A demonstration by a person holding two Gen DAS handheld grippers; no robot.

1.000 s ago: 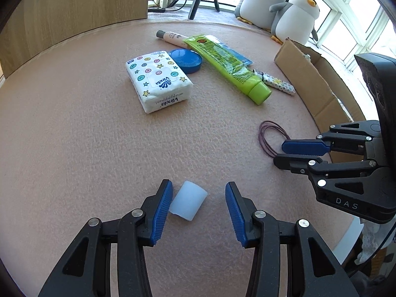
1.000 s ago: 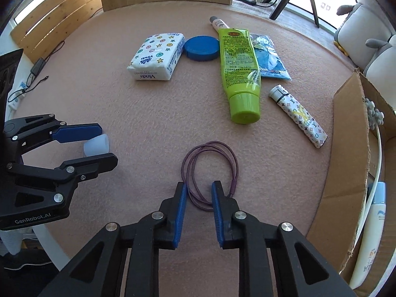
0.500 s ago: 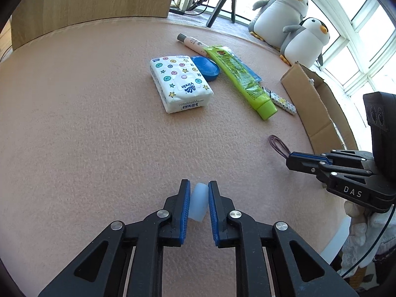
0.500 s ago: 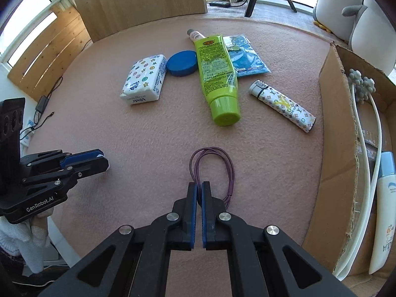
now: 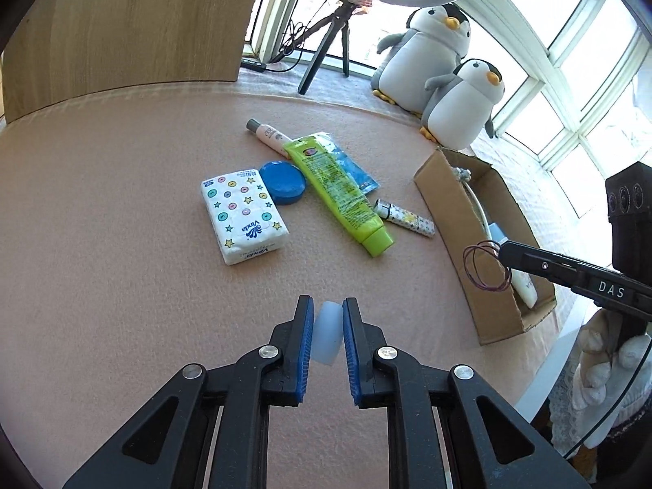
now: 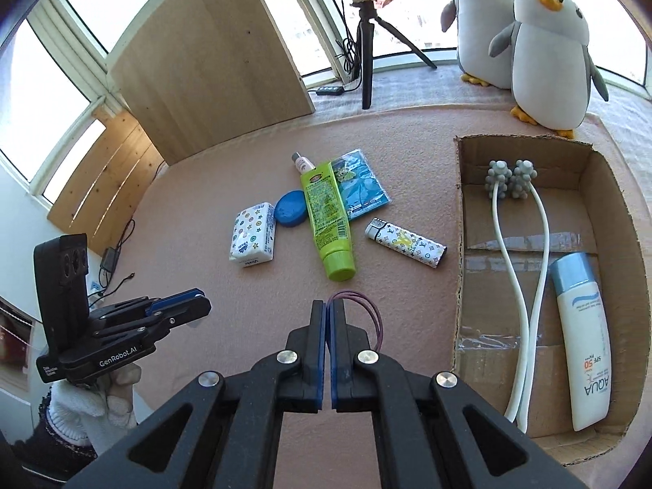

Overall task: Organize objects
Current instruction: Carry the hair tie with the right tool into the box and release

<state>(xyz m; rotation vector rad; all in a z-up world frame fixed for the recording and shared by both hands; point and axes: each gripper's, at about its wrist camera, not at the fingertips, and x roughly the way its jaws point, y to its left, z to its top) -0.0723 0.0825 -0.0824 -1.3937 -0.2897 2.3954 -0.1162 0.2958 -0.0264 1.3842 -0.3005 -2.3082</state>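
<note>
My left gripper [image 5: 328, 305] is shut on a small translucent white cap [image 5: 327, 338], held above the pink felt table [image 5: 102, 285]. My right gripper [image 6: 327, 309] is shut on a thin purple hair band [image 6: 373, 313], which hangs in loops beside its tips. From the left wrist view the hair band [image 5: 485, 267] dangles in the air over the near wall of the cardboard box [image 5: 460, 220]. In the right wrist view the left gripper [image 6: 199, 301] hovers at the table's left edge. On the table lie a tissue pack [image 5: 244, 216], a blue lid [image 5: 282, 182], a green tube [image 5: 340, 195] and a patterned lighter [image 5: 405, 220].
The cardboard box [image 6: 460, 244] at the right holds a white massager [image 6: 517, 269] and a sunscreen bottle [image 6: 582, 346]. A blue sachet [image 6: 360, 187] and a small bottle [image 6: 302, 161] lie by the green tube. Two plush penguins [image 6: 546, 53], a tripod and a wooden board stand behind.
Both grippers closed, the left on the white cap and the right on the purple hair band, then rose off the table. The hair band now hangs in the air near the box.
</note>
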